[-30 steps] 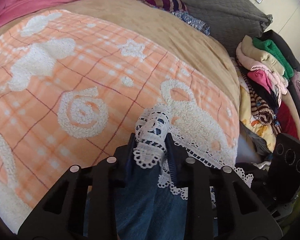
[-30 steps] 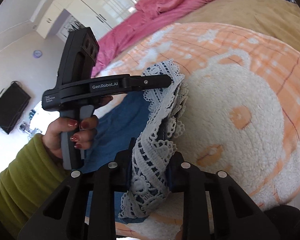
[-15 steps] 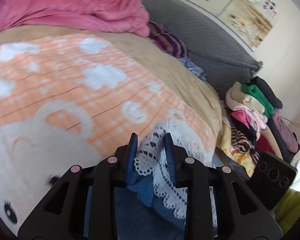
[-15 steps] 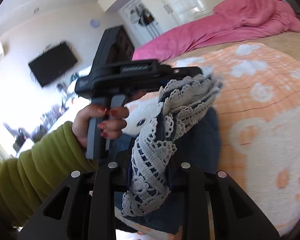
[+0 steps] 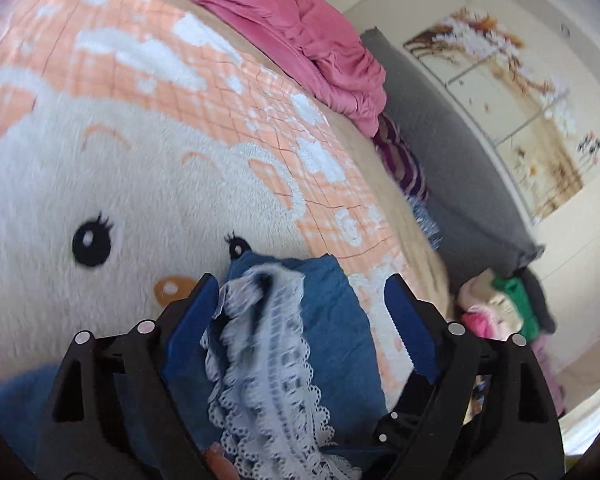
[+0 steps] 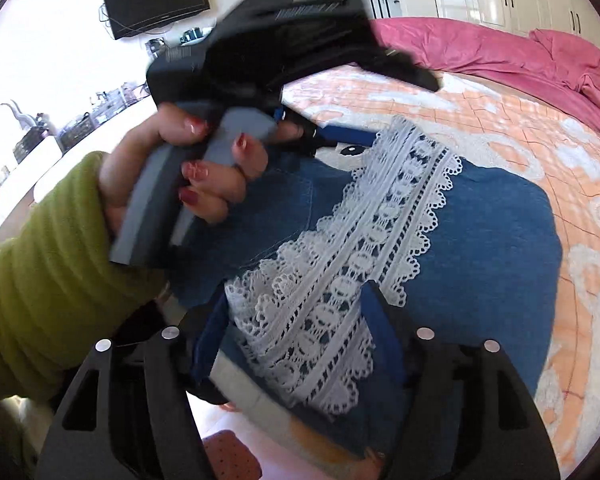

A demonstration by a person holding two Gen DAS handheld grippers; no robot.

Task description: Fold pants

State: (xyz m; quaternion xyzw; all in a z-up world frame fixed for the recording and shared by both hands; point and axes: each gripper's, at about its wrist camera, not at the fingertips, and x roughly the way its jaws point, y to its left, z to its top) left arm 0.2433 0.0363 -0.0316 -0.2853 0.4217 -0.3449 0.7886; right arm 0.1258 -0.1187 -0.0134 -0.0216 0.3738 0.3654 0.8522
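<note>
Pants (image 6: pixel 480 248) lie folded on the blanket (image 5: pixel 100 184), lace hem (image 6: pixel 364 240) on top; left gripper (image 5: pixel 300 300) jaws have just opened, lace loose between them; right gripper (image 6: pixel 296 312) jaws likewise, straddling the lace unclamped.

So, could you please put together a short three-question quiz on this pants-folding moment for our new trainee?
1. True or false: the right gripper is clamped on the lace trim.
2. What do the pants lie on: A) blanket, B) floor, C) chair?
3. What colour is the sleeve of the hand with the left gripper?

Key: 1 false, jaws just opened. 2 A. 3 green.
</note>
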